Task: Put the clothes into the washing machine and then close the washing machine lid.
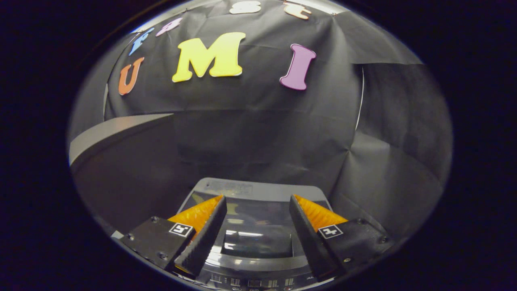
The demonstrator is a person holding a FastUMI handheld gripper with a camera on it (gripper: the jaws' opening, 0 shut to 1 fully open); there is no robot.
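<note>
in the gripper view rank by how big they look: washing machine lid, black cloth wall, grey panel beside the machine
1. black cloth wall, largest.
2. washing machine lid, seen between the open, empty fingers.
3. grey panel.
Lid and panel look close; the lid's nearness makes that order unsure.

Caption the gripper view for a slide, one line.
Open tongs hover empty above the washing machine, its glossy lid down, black cloth wall beyond.

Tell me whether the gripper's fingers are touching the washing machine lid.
Cannot tell. In the gripper view the gripper is open above the washing machine lid, nothing between its fingers, but no gap or contact shows plainly.
</note>
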